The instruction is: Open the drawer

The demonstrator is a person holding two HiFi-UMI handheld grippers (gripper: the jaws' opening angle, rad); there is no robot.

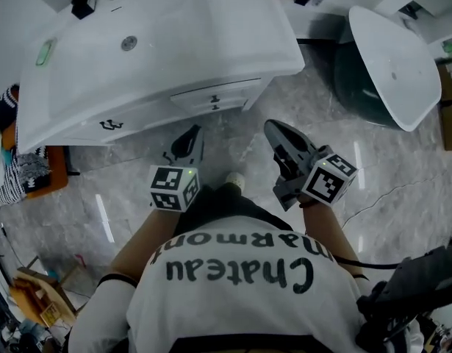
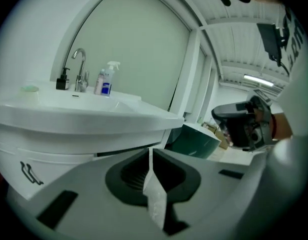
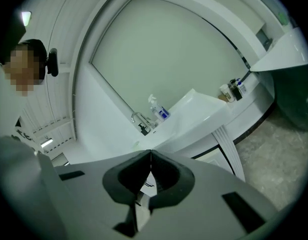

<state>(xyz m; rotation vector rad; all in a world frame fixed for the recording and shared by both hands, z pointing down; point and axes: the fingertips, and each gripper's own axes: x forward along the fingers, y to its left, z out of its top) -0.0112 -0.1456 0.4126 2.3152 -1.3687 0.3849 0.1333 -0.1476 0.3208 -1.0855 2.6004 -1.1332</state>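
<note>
White drawer front (image 1: pixel 211 96) with small dark handle (image 1: pixel 215 102) sits under white ceramic basin (image 1: pixel 174 43), just ahead of both tools, long axis running across view. Left gripper (image 1: pixel 189 138) jaws pressed together, nothing in them. Right gripper (image 1: pixel 273 126) same deal, closed and empty. Neither touching drawer. Left looks nearer handle imo, so jaws need to part before grabbing.

two tools (image 1: pixel 197 129) (image 1: pixel 270 126), one faucet (image 2: pixel 79 66), one spray bottle (image 2: pixel 106 79).
</note>
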